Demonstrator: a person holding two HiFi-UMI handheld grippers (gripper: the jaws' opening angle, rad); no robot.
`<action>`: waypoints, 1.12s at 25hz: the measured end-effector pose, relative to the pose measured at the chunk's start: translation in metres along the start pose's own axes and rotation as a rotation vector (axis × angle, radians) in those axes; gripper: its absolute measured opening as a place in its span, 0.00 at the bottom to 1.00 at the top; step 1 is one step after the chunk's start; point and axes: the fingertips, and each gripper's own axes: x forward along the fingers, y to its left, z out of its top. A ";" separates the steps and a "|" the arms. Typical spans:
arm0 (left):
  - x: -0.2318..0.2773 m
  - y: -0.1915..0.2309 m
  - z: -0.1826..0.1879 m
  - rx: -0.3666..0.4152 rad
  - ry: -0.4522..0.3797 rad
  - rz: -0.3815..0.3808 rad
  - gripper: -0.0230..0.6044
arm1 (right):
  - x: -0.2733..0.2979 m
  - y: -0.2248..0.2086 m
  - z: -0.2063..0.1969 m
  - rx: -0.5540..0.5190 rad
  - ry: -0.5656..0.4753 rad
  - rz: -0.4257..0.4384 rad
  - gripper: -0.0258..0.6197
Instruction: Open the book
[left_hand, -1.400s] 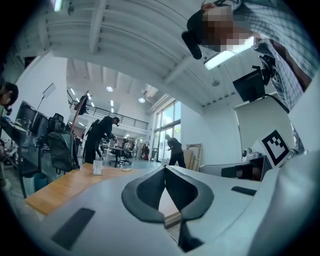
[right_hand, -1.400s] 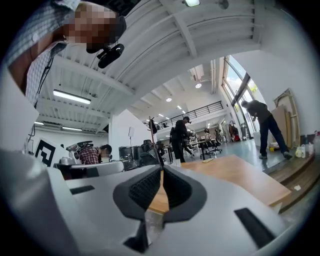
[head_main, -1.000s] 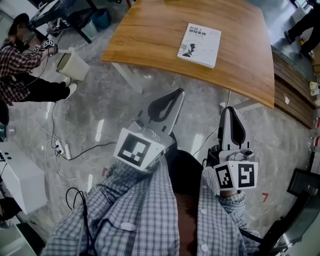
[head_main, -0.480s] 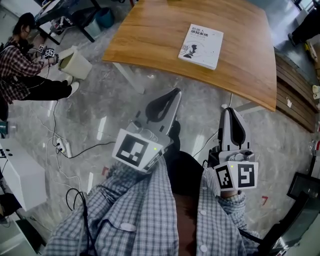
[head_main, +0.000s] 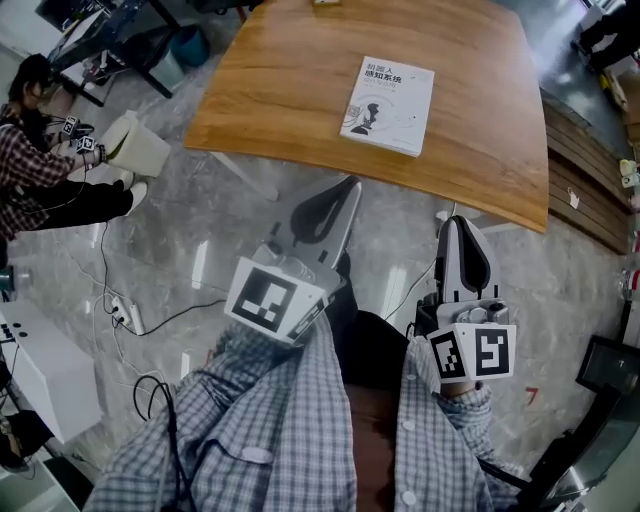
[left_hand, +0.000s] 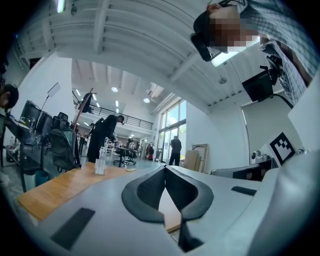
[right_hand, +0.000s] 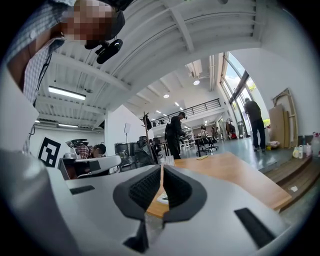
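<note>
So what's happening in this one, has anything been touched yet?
Nothing has been touched yet. A person in a checked shirt holds a gripper in each hand, short of a wooden table. The left gripper and the right gripper both point toward the table, jaws shut and empty. A white book lies closed, cover up, on the table, apart from both grippers. Opening it has not begun.

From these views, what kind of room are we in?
Likely an open-plan lab or workshop-style office. A wooden table holds a book, a power strip lies on the polished floor, and people work below a mezzanine railing.
</note>
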 end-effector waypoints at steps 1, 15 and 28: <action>0.007 0.007 0.001 0.003 -0.003 -0.003 0.04 | 0.009 -0.002 0.001 0.000 0.002 0.000 0.09; 0.120 0.121 -0.002 -0.016 0.034 -0.049 0.04 | 0.163 -0.038 0.010 -0.014 0.039 -0.052 0.09; 0.194 0.189 -0.025 -0.056 0.090 -0.118 0.04 | 0.254 -0.075 -0.005 0.018 0.088 -0.191 0.09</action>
